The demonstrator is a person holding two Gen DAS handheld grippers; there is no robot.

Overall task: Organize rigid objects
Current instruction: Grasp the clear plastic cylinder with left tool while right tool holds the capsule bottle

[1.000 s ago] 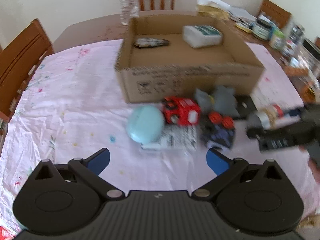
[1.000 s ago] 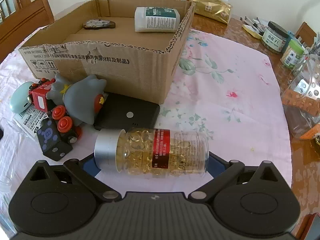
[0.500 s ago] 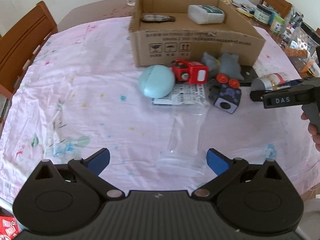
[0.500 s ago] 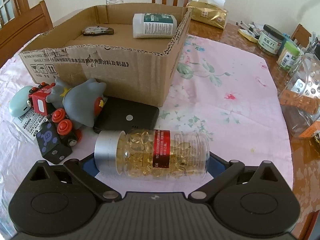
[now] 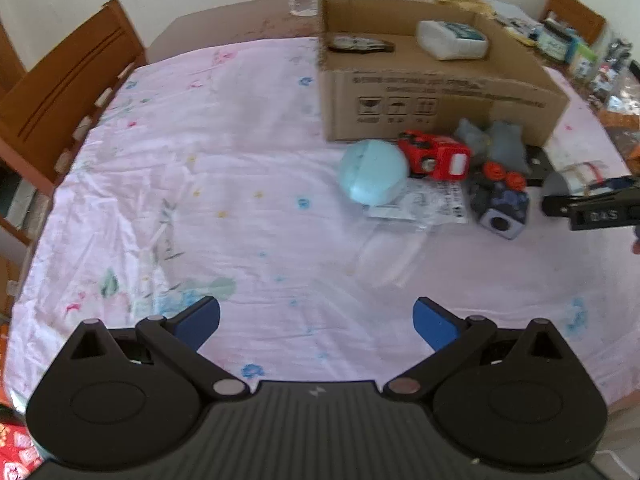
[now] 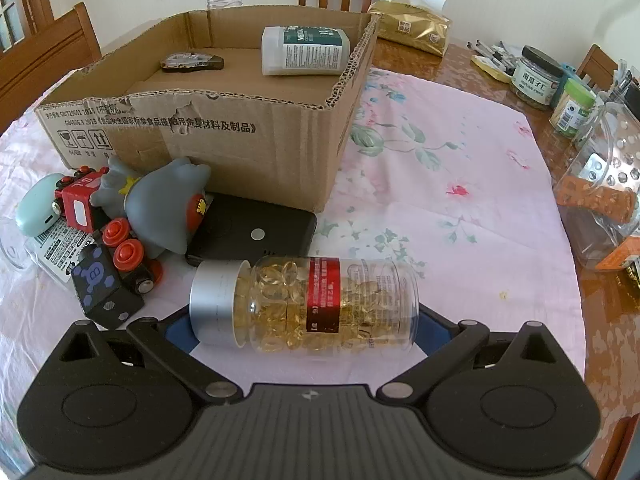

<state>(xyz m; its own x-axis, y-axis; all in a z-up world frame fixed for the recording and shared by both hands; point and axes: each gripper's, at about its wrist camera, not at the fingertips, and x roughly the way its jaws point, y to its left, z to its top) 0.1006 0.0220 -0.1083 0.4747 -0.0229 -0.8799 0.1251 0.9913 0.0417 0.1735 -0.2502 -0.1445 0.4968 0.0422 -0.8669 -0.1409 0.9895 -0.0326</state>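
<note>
Clear plastic capsule bottle with silver cap (image 6: 304, 304) lies sideways, pinched in right gripper (image 6: 306, 326). Left gripper (image 5: 316, 320) spread, empty. Step: carry. Next: lift toward 11 o'clock, clear wall of open brown cardboard box (image 6: 224, 136), release inside.

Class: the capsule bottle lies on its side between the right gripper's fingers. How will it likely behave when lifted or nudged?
The capsule bottle is round and on its side, so it will probably roll if nudged. Its clear wall looks smooth, perhaps slippery against the right gripper. The loose capsules only partly fill it and may shift, moving the weight.
</note>
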